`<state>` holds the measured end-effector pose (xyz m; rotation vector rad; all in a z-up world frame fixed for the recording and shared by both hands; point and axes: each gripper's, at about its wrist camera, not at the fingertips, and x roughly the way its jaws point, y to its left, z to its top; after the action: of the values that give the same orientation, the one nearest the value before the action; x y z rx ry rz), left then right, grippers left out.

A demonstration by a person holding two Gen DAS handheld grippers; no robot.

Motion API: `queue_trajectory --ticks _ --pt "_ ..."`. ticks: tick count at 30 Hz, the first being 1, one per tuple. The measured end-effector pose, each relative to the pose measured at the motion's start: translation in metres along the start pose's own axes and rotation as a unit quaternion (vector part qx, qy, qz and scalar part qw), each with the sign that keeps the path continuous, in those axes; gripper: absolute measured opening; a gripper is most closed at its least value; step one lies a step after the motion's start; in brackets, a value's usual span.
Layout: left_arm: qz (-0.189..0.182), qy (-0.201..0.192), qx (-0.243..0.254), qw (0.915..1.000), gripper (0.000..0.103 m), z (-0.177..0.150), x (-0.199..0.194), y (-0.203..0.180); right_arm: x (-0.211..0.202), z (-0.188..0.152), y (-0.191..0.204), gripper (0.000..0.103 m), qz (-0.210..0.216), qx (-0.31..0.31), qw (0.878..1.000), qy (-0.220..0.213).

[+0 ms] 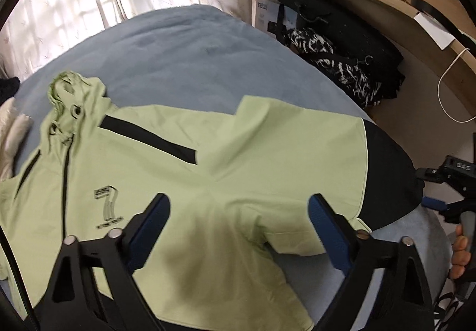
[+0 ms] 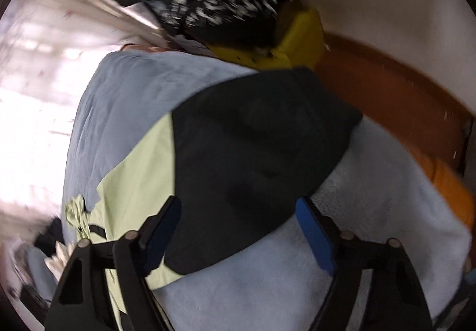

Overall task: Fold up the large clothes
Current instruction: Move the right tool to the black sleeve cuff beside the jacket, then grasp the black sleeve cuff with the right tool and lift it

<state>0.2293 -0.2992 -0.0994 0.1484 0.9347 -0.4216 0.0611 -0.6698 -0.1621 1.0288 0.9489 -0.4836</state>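
The pale green hooded jacket with black hem panel (image 1: pixel 184 158) lies spread flat on the blue-grey bed cover (image 1: pixel 184 45), ready for folding. The left gripper (image 1: pixel 239 219) hangs above its lower front, jaws wide, empty. The right gripper (image 2: pixel 238 222) is poised over the black hem, jaws likewise wide, gripping nothing.

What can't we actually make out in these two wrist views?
- Left wrist view: the green jacket runs off the left and bottom edges, and the left gripper covers its near edge.
- Left wrist view: the chest logo text is too small to read.
- Right wrist view: motion blur smears the patterned black clothes; the right gripper hides the jacket's near hem.
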Motion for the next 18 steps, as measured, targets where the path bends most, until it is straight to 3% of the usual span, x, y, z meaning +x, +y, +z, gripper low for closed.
queue_trajectory --ticks 9,11,16,18 --pt "-0.002 0.018 -0.018 0.9997 0.088 0.001 0.018 0.002 0.020 0.008 -0.025 0.073 0.020 0.088 0.996 -0.015" --pt "-0.004 0.019 -0.022 0.9996 0.088 0.000 0.018 0.006 0.020 0.009 -0.022 0.062 0.005 0.078 0.997 -0.022" --pt "-0.003 0.011 -0.025 0.9996 0.088 -0.001 0.004 0.015 0.023 0.014 -0.013 0.008 -0.009 0.047 0.998 -0.040" --pt "-0.001 0.000 -0.023 0.9997 0.088 -0.002 -0.008 0.020 0.017 0.013 -0.001 0.005 -0.013 0.023 0.997 -0.068"
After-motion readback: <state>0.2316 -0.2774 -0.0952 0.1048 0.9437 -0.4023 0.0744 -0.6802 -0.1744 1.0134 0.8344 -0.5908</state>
